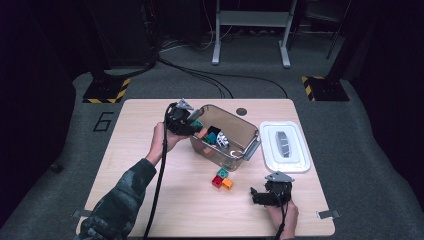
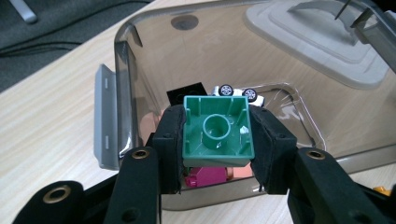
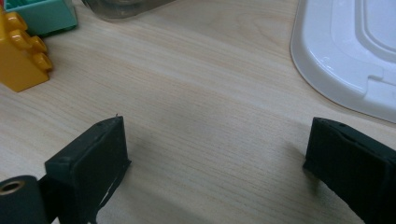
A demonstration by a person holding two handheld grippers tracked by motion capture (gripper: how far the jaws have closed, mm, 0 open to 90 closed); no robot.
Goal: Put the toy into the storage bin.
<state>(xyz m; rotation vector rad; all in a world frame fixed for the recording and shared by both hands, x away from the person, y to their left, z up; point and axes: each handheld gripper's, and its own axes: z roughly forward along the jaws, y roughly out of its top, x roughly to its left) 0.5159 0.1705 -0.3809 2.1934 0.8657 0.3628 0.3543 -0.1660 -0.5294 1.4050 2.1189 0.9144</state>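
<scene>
My left gripper (image 2: 215, 140) clamps a green building brick (image 2: 216, 130), hollow underside toward me, over the clear plastic bin (image 2: 135, 60); I should lower it past the rim before releasing, while my right gripper (image 3: 215, 163) rests wide open, empty, on the table (image 3: 210, 93).

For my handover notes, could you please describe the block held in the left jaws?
Find the clear bin mid-table. Over its left rim, the left gripper clamps a green block. It shows its hollow underside, unlike the loose red, orange and teal blocks on the table.
</scene>
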